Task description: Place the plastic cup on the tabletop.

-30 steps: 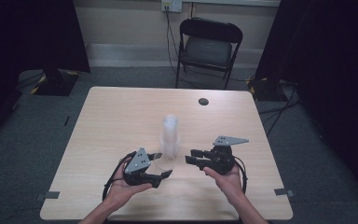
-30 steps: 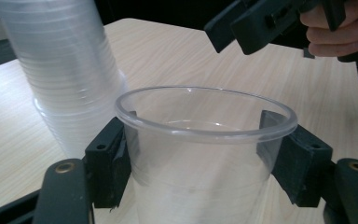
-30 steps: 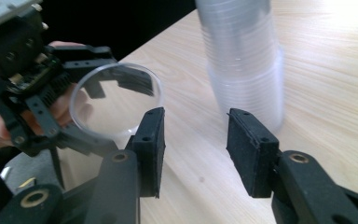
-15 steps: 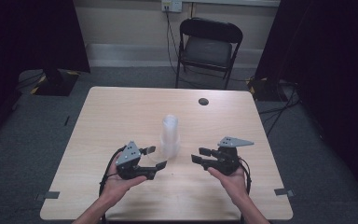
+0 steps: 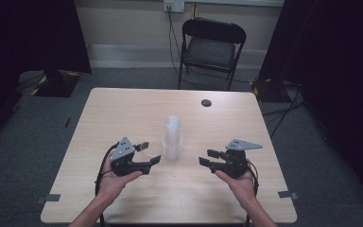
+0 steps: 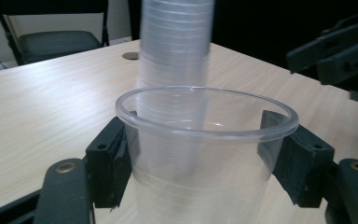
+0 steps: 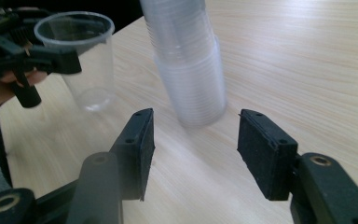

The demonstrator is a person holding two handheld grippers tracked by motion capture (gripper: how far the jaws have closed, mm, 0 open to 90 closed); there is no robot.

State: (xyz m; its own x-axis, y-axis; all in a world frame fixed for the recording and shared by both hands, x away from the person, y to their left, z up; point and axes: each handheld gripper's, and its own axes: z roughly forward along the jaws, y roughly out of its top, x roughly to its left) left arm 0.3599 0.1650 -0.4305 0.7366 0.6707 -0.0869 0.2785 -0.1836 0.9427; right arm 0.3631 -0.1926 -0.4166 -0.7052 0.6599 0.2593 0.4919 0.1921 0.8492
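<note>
Left hand-held gripper [image 6: 200,158] pinches clear cup [image 6: 205,154] beside cup stack [image 6: 175,46]

From my seat the high view looks dim, its edges sinking into black curtains, and only the table [image 5: 123,118] catches soft overhead light. In both gripper views the cup stack [image 7: 186,60] is smeared with blur (worst along its sides), while the near jaws stay fairly sharp.

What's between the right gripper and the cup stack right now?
Only bare table top. In the right gripper view, the right gripper stands open, facing the cup stack, with a stretch of wood between its fingers and the stack's base.
</note>
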